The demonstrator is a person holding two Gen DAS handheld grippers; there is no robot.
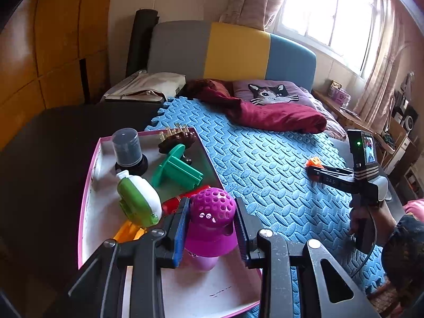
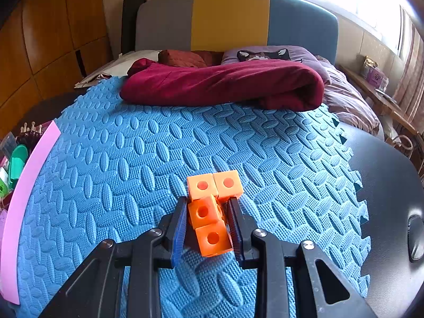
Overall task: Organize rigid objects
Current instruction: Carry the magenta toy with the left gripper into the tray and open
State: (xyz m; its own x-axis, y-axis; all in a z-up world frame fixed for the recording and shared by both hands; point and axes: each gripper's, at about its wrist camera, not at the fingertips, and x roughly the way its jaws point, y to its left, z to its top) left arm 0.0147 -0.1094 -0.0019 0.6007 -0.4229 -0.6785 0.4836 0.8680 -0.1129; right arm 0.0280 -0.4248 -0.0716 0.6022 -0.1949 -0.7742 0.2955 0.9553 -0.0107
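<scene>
In the left wrist view my left gripper (image 1: 212,212) is shut on a purple bottle with a perforated dome cap (image 1: 213,209), held over the near end of a white tray with a pink rim (image 1: 201,283). In the right wrist view my right gripper (image 2: 208,205) is shut on a cluster of joined orange cubes (image 2: 209,220), which rests on the blue foam mat (image 2: 119,164). The left wrist view also shows the right gripper (image 1: 312,171) far right on the mat, the orange cubes (image 1: 314,162) at its tips and a hand on its handle.
The tray holds a grey-capped cylinder (image 1: 127,148), a green plastic part (image 1: 176,171), a green-and-white object (image 1: 139,201), a brown piece (image 1: 177,139), and red and yellow items. Its pink rim (image 2: 31,175) edges the mat's left. A maroon blanket (image 2: 225,84) lies behind.
</scene>
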